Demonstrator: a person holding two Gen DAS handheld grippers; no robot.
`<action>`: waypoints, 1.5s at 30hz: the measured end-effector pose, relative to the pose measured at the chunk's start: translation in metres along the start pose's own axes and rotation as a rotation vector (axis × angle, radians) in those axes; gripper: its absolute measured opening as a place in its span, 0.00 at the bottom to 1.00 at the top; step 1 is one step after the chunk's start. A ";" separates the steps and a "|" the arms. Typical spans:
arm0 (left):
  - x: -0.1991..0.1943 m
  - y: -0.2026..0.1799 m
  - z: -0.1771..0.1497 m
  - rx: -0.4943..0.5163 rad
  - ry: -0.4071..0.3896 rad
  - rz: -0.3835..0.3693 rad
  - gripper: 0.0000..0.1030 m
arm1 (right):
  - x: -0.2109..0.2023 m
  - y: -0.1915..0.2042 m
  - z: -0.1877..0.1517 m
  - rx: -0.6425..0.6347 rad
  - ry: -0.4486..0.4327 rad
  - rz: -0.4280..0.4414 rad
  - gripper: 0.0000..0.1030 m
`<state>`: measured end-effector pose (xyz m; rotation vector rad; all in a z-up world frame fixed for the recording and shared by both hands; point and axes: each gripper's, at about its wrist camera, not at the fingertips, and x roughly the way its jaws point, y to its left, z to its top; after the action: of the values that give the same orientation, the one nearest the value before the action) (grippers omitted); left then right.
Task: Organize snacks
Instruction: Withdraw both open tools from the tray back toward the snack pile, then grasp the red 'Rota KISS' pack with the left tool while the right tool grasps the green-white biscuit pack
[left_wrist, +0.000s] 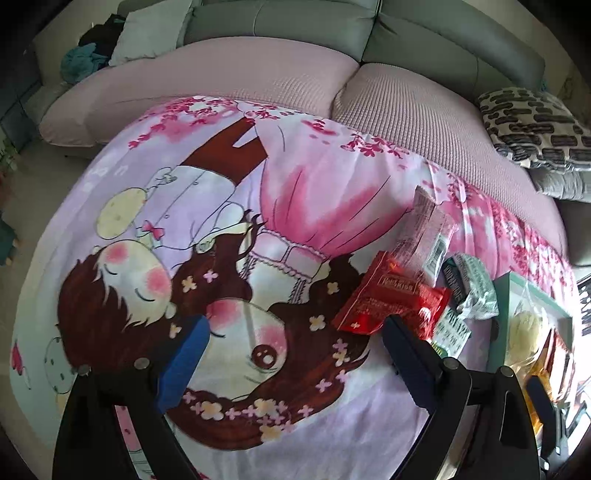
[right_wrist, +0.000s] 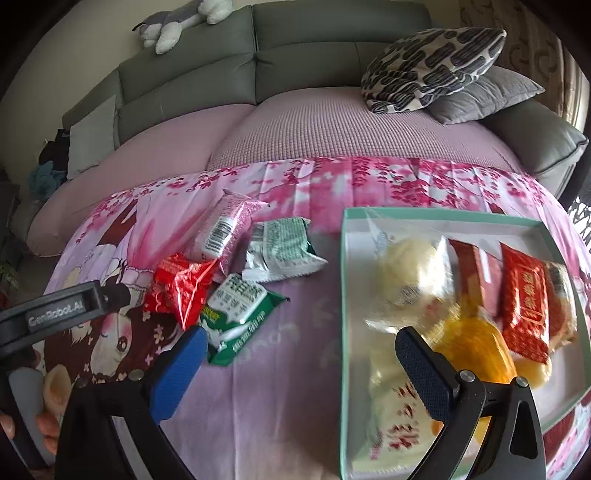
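"GenRobot.AI" on left gripper (right_wrist: 55, 310) (white lettering)

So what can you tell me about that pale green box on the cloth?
The box is a shallow, open tray with mint-green walls and a white inside, cardboard by the look of it. It sits flat on the cartoon-printed cloth, right of the loose snack packets. Inside lie several wrapped snacks: a pale round bun, red packets, an orange one. The right gripper hovers open over its near-left edge.
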<state>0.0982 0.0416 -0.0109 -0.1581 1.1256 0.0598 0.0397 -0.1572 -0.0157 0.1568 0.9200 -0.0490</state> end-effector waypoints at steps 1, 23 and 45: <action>0.001 0.000 0.001 -0.004 0.000 -0.007 0.92 | 0.004 0.002 0.002 -0.003 0.000 0.000 1.00; 0.039 -0.035 0.019 0.046 0.101 -0.244 0.82 | 0.038 0.020 0.009 -0.056 0.041 -0.054 1.00; 0.037 -0.012 0.019 -0.029 0.110 -0.253 0.64 | 0.032 0.045 0.009 -0.078 -0.010 -0.086 0.99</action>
<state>0.1330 0.0317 -0.0349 -0.3318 1.2066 -0.1598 0.0711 -0.1133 -0.0307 0.0446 0.9169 -0.0930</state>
